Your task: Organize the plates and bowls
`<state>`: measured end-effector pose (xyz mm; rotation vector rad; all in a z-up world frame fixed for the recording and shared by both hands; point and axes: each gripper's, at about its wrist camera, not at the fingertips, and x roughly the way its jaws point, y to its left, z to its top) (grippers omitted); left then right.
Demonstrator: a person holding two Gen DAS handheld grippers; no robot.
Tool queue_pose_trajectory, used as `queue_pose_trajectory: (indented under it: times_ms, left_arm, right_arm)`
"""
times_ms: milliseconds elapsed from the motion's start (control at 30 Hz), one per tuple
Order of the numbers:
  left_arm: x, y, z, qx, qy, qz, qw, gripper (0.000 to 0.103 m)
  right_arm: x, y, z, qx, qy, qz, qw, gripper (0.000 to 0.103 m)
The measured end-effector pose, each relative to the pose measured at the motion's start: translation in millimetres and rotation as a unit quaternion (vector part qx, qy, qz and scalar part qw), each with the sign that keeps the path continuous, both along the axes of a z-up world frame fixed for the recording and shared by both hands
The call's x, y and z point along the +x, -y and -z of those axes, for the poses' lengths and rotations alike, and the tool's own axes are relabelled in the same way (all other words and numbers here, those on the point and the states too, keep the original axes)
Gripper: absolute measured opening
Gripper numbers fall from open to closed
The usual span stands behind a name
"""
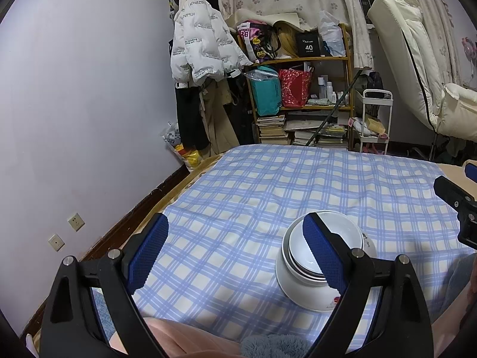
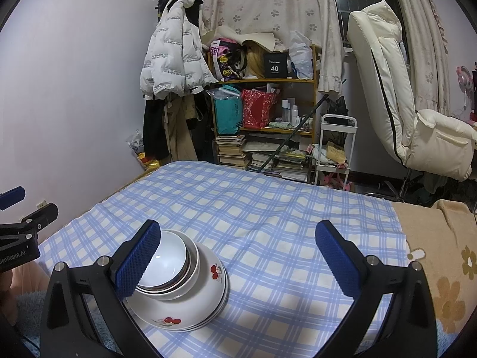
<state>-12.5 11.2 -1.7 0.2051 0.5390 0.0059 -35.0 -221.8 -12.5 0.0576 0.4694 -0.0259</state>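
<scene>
One stack of white dishes (image 1: 310, 271) (image 2: 179, 280) stands on the blue checked cloth (image 1: 253, 194) (image 2: 268, 223). Small white bowls (image 2: 167, 265) nest at the top. Beneath them sit wider plates with red cherry prints (image 2: 190, 310). My left gripper (image 1: 238, 244) is open, and its right finger (image 1: 325, 253) crosses in front of the stack. My right gripper (image 2: 238, 253) is open too, its left finger (image 2: 140, 262) overlapping the stack's left side. Nothing lies between either pair of fingers. The right gripper's body (image 1: 456, 203) shows at the left view's right edge.
The cloth covers a bed beside a pale wall (image 1: 74, 89). Past its far edge stand a cluttered wooden shelf (image 2: 262, 104), a hanging white jacket (image 2: 173, 56), a small white cart (image 2: 337, 149) and a cream recliner (image 2: 402, 104). A beige flowered blanket (image 2: 441, 262) lies at the right.
</scene>
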Motion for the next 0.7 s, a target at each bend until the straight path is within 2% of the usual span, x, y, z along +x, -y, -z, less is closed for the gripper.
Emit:
queue_pose_trajectory:
  times_ms: [700]
  left_arm:
    - [0.9, -1.5, 4.8, 0.0, -0.003, 0.0, 1.0, 0.091]
  right_arm:
    - [-0.9, 1.0, 0.2, 0.002, -0.001, 0.0, 1.0, 0.103]
